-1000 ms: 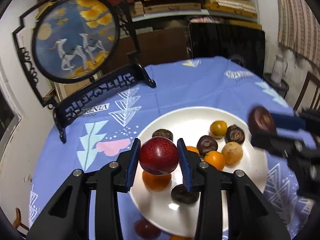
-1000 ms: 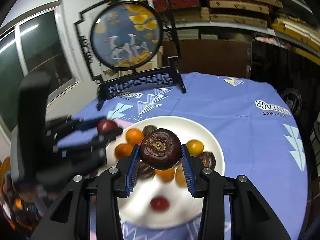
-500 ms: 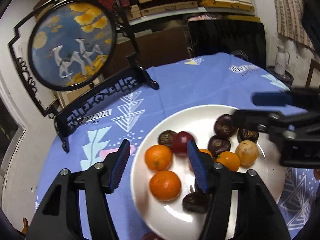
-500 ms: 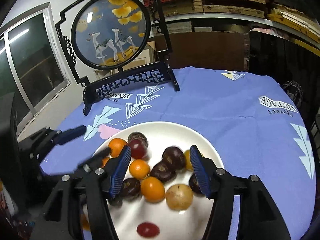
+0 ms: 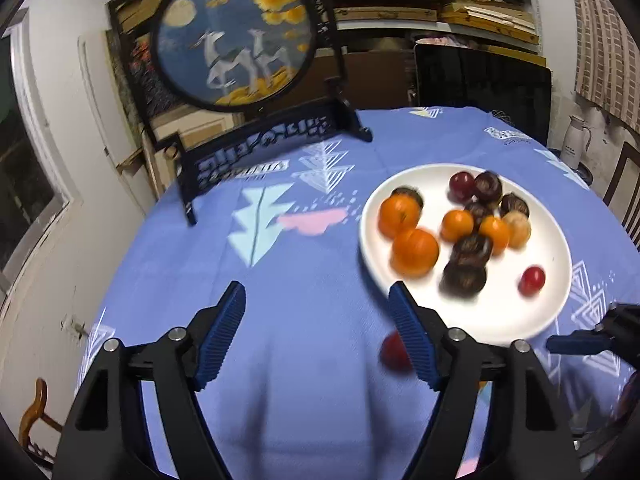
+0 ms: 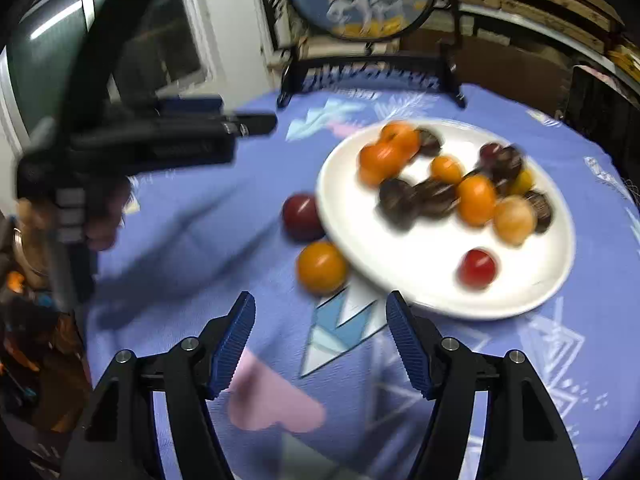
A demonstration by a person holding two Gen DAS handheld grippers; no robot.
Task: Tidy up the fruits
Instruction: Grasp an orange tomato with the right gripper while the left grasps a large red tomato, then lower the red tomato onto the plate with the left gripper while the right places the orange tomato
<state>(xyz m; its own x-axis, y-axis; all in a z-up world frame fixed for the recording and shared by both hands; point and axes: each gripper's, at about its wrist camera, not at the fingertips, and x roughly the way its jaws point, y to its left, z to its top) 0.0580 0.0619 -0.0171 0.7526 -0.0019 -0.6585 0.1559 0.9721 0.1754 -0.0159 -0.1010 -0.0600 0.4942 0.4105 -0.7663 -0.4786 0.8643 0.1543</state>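
Bare cloth on counter (image 5: 304,360) just ahead of left hand-held gripper (image 5: 316,332), nothing btwn its opening jaws. Plate (image 5: 516,312) w/ fruit sits ahead-right; framed screen (image 5: 240,32) blocks far edge. Ahead of right hand-held gripper (image 6: 320,332): loose orange (image 6: 321,267), plum (image 6: 301,216) touching plate rim.

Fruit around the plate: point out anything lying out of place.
Two pieces lie on the tablecloth beside the white plate, not on it: a dark red fruit and an orange one, both by the plate's near-left rim. The rest sit on the plate.
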